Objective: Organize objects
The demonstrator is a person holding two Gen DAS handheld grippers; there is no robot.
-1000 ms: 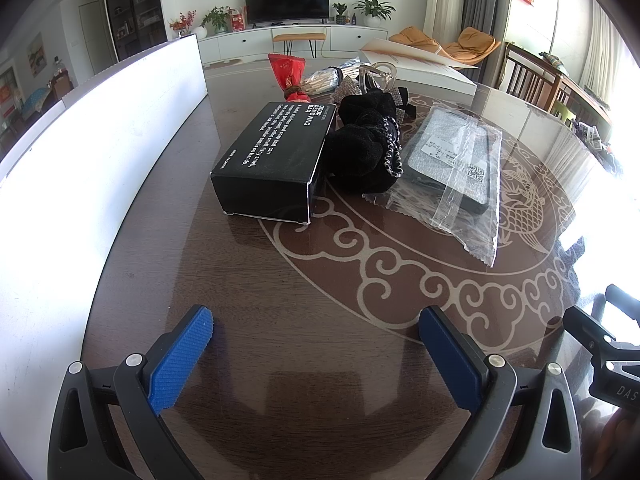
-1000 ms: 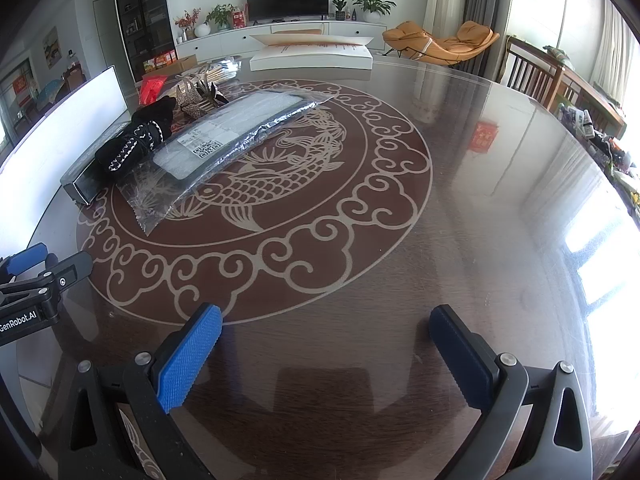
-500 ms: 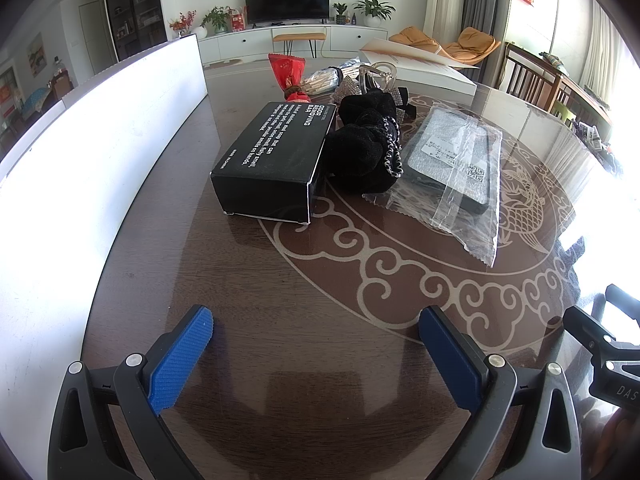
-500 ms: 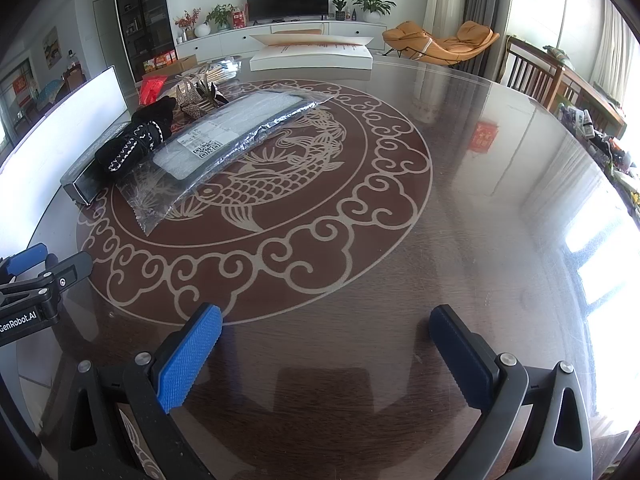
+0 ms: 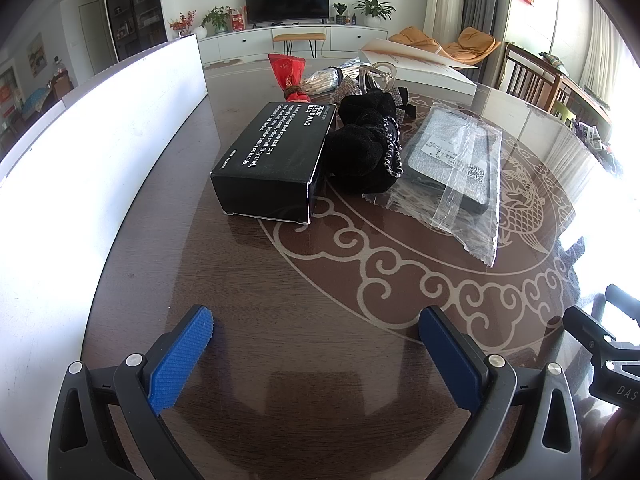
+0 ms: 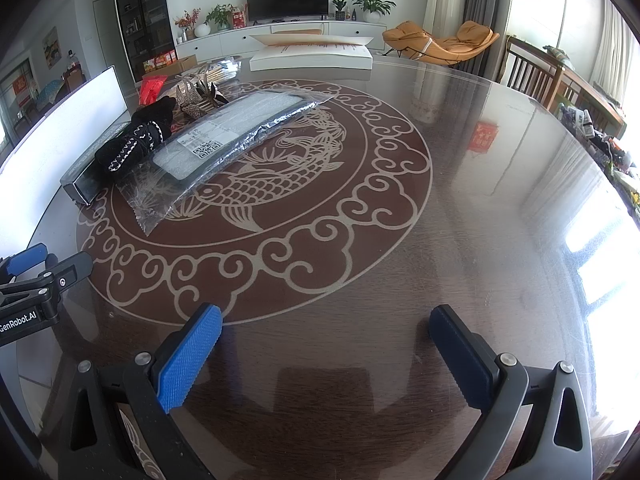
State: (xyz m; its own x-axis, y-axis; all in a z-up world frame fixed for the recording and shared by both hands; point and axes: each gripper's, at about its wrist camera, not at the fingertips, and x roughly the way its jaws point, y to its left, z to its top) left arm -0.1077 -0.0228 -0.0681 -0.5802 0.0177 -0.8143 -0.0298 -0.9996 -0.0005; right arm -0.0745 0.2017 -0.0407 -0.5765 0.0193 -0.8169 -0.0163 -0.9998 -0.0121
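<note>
A round dark table [image 6: 460,208] with a pale fish-and-cloud pattern carries everything. Along its left edge stands a long white box [image 5: 100,152]. Beside that lies a black carton [image 5: 276,152], touching a black fuzzy bundle with a chain [image 5: 366,148], which overlaps a clear plastic bag holding a dark flat item [image 5: 456,168]. The left gripper [image 5: 316,344] and right gripper [image 6: 326,342] hover near the table's front, both spread wide and empty, well apart from the objects.

Right hand-held gripper [image 6: 324,344] agape over table [image 6: 480,208]
</note>
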